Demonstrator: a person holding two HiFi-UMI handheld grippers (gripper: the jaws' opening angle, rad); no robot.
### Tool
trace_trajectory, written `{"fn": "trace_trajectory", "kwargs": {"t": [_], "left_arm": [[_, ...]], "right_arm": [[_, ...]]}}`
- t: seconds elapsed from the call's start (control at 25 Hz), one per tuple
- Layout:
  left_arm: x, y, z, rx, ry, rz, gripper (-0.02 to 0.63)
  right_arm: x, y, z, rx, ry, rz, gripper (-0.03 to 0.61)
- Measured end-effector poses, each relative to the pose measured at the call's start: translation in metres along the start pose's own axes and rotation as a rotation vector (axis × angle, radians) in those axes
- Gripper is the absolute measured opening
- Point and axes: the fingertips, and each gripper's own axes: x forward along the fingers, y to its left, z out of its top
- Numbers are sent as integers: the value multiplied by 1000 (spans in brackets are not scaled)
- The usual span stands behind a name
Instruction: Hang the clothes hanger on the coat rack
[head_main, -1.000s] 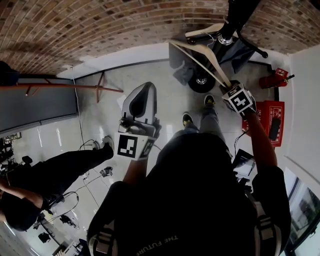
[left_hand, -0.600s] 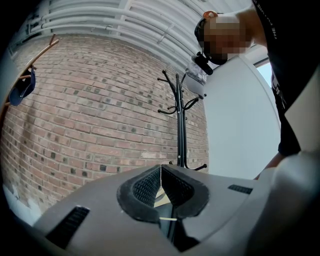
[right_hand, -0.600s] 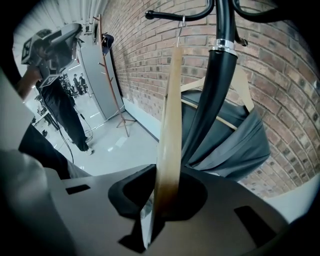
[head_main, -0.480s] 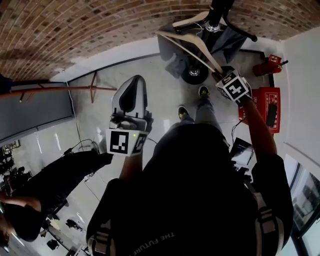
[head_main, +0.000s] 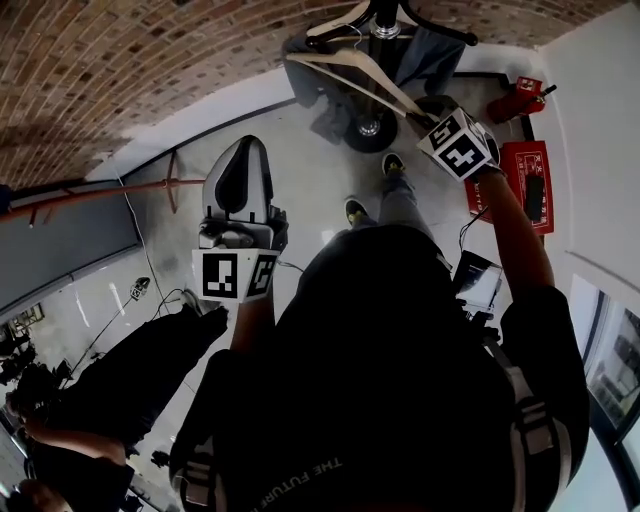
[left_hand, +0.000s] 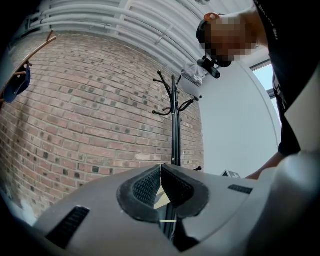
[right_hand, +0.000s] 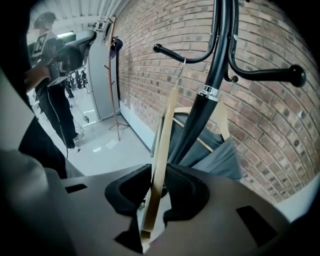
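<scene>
My right gripper is shut on the lower bar of a pale wooden hanger. The hanger's metal hook reaches up to a curved arm of the black coat rack; I cannot tell whether it rests there. In the head view the right gripper holds the hanger slanting toward the coat rack at the top. A second hanger with a grey garment hangs on the rack. My left gripper is held apart at the left, shut and empty, and faces the rack pole.
A brick wall runs behind the rack. A red fire extinguisher and a red box sit on the floor at the right. Another person stands at the lower left. A wooden stand stands by the grey cabinet.
The right gripper has carried the hanger up and closer to the coat rack. The left gripper has stayed shut and drifted left and down in view.
</scene>
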Motion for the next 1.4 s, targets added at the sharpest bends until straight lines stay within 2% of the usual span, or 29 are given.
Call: {"fn": "trace_trajectory", "kwargs": {"t": [0.32, 0.76, 0.96, 1.12, 1.4], "left_arm": [[10, -4, 4, 2, -13, -39, 23], [10, -12, 8, 1, -27, -68, 23], [6, -16, 8, -3, -27, -75, 23], [4, -20, 12, -2, -37, -81, 23], [5, -30, 20, -4, -59, -104, 23]], "right_arm": [[-11, -7, 4, 2, -28, -40, 97], [-51, -5, 32, -16, -128, -98, 101], [-85, 4, 55, -18, -219, -120, 101], [-125, 6, 78, 5, -339, -148, 100], [-189, 4, 105, 35, -518, -238, 39]]}}
